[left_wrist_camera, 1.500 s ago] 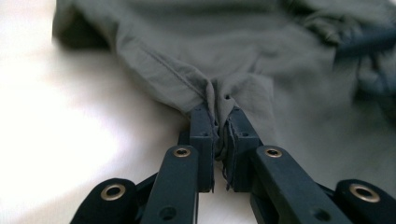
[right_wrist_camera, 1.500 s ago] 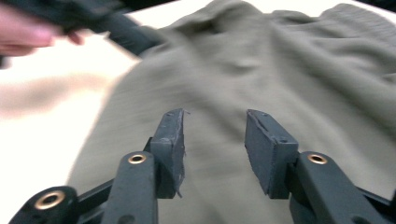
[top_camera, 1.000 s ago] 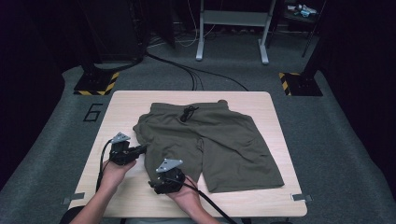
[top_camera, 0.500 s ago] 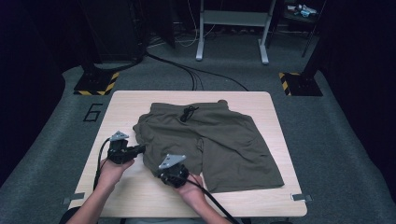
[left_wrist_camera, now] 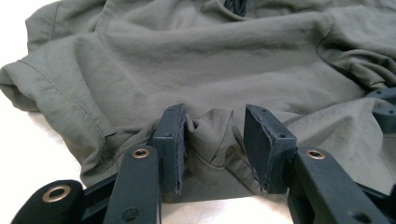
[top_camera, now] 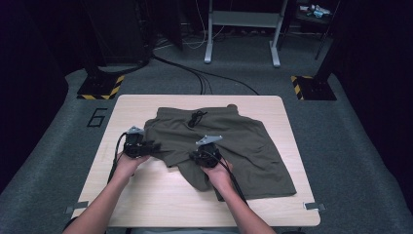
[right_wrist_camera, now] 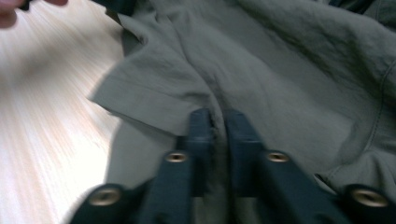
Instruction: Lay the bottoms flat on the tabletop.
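Two grippers work the soft, light olive shorts (top_camera: 243,141) at frame centre: the left gripper (left_wrist_camera: 217,144), jaws just parting, straddles a loose hem fold, while the right gripper (right_wrist_camera: 218,126) pinches a cloth ridge, best gripped at seams.

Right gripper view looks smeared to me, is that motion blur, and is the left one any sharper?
Right gripper view: yes, the table grain streaks and the shorts look soft. Left gripper view: sharp, stitching on the shorts reads clearly. High view: table lit, surroundings dark.

The right hand-held gripper (top_camera: 203,155) dragged the shorts' leg (top_camera: 195,173) inward.
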The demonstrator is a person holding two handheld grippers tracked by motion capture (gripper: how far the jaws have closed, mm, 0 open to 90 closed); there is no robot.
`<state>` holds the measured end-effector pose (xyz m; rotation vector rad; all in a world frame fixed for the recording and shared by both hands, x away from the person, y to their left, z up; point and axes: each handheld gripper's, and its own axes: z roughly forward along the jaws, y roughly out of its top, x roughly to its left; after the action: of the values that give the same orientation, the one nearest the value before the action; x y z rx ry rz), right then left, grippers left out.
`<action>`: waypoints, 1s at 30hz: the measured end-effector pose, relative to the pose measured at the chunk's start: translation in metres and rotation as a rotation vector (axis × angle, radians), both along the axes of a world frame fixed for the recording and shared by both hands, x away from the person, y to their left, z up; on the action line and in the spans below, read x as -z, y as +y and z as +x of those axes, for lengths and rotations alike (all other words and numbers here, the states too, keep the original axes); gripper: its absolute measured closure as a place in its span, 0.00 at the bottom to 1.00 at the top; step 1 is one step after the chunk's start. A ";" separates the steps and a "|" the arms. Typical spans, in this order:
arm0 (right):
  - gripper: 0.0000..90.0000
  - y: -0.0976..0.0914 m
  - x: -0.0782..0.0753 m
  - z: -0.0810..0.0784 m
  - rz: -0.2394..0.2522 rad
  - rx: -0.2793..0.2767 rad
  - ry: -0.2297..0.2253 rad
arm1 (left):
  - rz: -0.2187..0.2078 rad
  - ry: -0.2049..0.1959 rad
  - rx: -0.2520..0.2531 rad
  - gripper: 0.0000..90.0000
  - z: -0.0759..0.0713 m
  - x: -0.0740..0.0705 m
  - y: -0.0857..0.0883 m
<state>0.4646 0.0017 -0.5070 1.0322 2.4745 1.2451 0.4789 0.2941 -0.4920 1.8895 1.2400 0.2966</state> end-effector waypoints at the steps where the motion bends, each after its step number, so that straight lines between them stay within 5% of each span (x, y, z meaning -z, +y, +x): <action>1: 0.76 0.000 -0.002 -0.002 0.007 -0.002 -0.002 | -0.007 -0.004 -0.001 0.64 -0.001 -0.001 0.001; 7: 0.70 0.008 -0.034 -0.022 0.086 -0.050 -0.141 | -0.035 0.002 -0.001 0.62 -0.006 -0.003 0.006; 10: 0.72 0.023 -0.043 -0.032 0.129 -0.113 -0.132 | -0.049 -0.002 -0.003 0.59 -0.008 -0.004 0.007; 13: 0.72 0.040 -0.037 -0.037 0.140 -0.164 -0.095 | -0.052 -0.017 -0.003 0.55 -0.008 -0.002 0.007; 16: 0.68 0.056 -0.021 -0.035 0.094 -0.204 -0.070 | -0.064 -0.007 -0.002 0.52 -0.009 -0.002 0.012; 21: 0.62 0.071 0.005 -0.025 0.050 -0.198 -0.032 | -0.091 -0.023 -0.009 0.49 -0.012 -0.003 0.021; 25: 0.61 0.081 0.018 -0.022 -0.020 -0.205 -0.043 | -0.093 -0.039 -0.022 0.49 -0.015 -0.005 0.032; 30: 0.82 0.089 0.021 -0.024 -0.064 -0.193 -0.096 | -0.130 -0.049 -0.063 0.49 -0.019 -0.008 0.045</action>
<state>0.4409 0.0904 -0.5276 0.7146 2.5693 1.2273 0.4596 0.3394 -0.4838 1.7262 1.2573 0.2867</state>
